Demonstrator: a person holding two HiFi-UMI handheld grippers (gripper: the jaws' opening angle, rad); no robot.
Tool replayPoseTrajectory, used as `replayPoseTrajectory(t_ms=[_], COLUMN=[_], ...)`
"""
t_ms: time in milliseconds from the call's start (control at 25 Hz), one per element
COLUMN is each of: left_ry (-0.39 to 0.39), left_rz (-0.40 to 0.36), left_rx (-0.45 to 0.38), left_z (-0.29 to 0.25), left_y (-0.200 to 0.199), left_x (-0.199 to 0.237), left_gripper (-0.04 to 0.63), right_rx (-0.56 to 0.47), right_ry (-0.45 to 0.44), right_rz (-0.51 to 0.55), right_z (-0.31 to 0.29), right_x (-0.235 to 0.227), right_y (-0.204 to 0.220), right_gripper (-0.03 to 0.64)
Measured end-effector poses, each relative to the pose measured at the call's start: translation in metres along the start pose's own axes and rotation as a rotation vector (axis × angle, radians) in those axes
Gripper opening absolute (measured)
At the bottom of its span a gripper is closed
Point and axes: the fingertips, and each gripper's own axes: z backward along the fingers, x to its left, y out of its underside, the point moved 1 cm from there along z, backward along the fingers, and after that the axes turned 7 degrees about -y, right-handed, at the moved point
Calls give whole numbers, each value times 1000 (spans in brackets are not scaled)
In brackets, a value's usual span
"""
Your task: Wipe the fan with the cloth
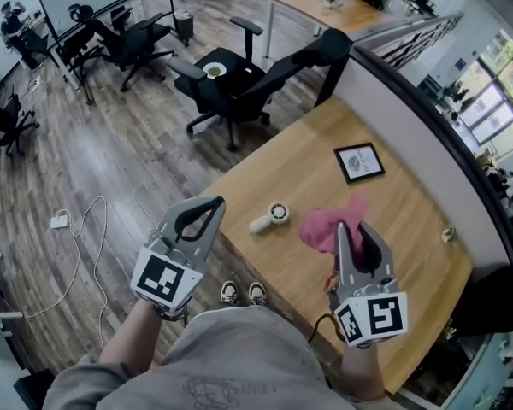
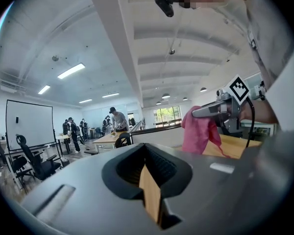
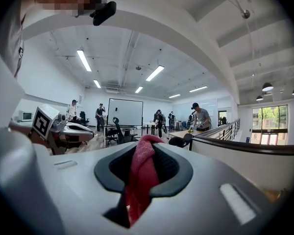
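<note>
A small white hand-held fan lies on the wooden table near its front edge. My left gripper hangs over the table's left edge, left of the fan and apart from it, shut with nothing in it. A pink cloth is bunched just right of the fan. My right gripper is shut on that cloth, which fills the gap between the jaws in the right gripper view. The cloth droops from the right gripper in the left gripper view.
A framed picture lies farther back on the table, and a small round object sits near the right wall. A black office chair stands beyond the table's far-left corner. A white cable and plug lie on the floor.
</note>
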Motion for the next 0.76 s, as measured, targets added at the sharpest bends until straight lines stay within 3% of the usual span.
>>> replayPoseTrajectory(t_ms=[200, 760], left_ry=[12, 9], left_rz=[30, -12], left_rx=[18, 27], left_z=[1, -9], left_y=[8, 5], left_x=[-9, 6], left_gripper=[2, 2], right_rx=[36, 50], right_ry=[-14, -42], right_rz=[-24, -26], right_z=[2, -14], right_x=[6, 9], right_y=[16, 19], right_gripper=[69, 69])
